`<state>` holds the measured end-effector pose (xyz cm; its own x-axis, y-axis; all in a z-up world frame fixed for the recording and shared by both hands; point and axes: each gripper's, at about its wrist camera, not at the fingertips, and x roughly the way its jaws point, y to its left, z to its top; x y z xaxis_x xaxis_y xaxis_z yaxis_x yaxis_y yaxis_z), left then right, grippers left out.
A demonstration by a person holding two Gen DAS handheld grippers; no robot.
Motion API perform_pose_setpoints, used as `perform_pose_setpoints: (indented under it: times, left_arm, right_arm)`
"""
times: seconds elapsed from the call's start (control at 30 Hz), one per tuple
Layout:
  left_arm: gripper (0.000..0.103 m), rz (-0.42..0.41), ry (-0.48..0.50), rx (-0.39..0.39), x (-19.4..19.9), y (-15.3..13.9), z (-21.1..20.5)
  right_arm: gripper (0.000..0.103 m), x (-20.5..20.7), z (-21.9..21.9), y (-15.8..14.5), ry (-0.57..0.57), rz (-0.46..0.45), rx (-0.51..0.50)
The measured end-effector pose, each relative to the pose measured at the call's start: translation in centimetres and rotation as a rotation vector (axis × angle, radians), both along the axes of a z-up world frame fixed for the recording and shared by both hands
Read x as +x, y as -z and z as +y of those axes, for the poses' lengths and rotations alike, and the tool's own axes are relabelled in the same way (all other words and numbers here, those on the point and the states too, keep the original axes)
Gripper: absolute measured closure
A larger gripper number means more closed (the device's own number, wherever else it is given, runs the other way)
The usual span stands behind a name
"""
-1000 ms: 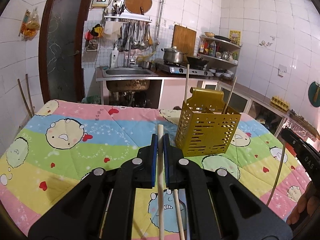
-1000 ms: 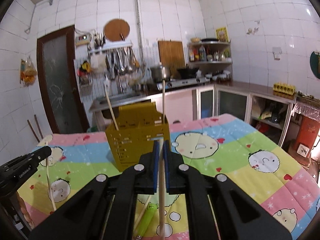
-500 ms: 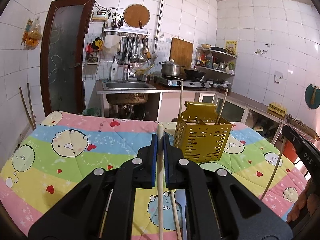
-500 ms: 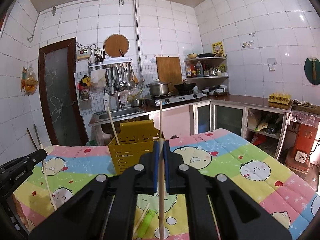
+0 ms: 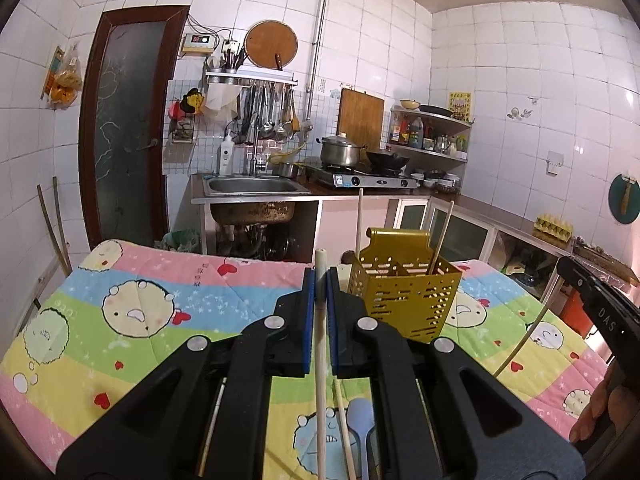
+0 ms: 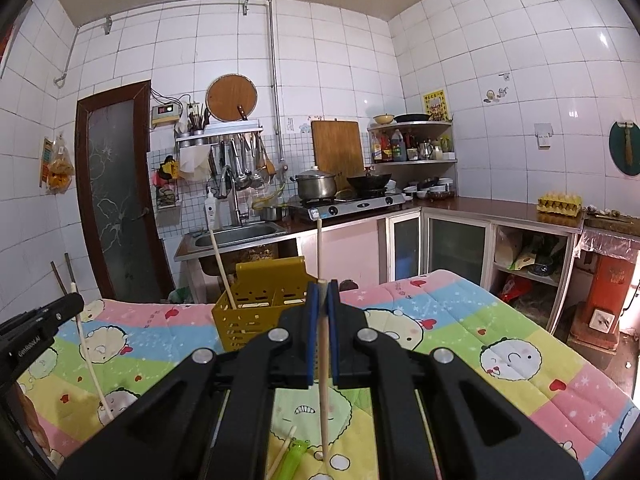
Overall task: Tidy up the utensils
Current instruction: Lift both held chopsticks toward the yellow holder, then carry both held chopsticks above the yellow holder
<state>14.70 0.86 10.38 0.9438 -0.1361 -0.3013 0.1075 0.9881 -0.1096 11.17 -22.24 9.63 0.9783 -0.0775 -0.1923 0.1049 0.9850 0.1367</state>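
Left tongs (image 5: 320, 276) were clamped on a pale chopstick (image 5: 320, 344), its blunt end poking out just past the blue pads (image 5: 307, 320). Right tongs (image 6: 323, 286) were likewise clamped on a thinner chopstick (image 6: 323, 384), tip flush with the pad ends. Both tongs were held above the counter (image 5: 132, 288), which was covered by a cartoon-print quilt.

Gold perforated holder (image 5: 404, 300) stood upright toward the far edge of the counter, ahead and slightly right of the left tongs; in the right wrist view it sat (image 6: 256, 308) ahead and left of the right tongs. Two sticks stood in it: one nearly upright (image 5: 360, 220), one leaning right (image 5: 442, 232).

On the quilt near the front edge, below the left tongs: a loose chopstick (image 5: 344, 420) beside a light blue spoon (image 5: 360, 428). Below the right tongs: a green utensil (image 6: 294, 458) with a thin stick (image 6: 282, 452) just beside it; whether they touched could not be told.
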Motion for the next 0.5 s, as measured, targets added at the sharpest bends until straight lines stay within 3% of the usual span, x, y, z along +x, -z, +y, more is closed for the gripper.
perform_pose_setpoints:
  times: [0.23,0.5]
  left_arm:
    - [0.098,-0.021,0.015,-0.01,1.4,-1.4,-0.9]
    - [0.098,-0.082,0.042,-0.042,4.1,-5.3,-2.5]
  right_arm:
    - [0.098,0.9,-0.4,-0.8,0.001,-0.014,-0.007]
    - [0.098,2.5,-0.5,-4.4,-0.007,-0.087,-0.026]
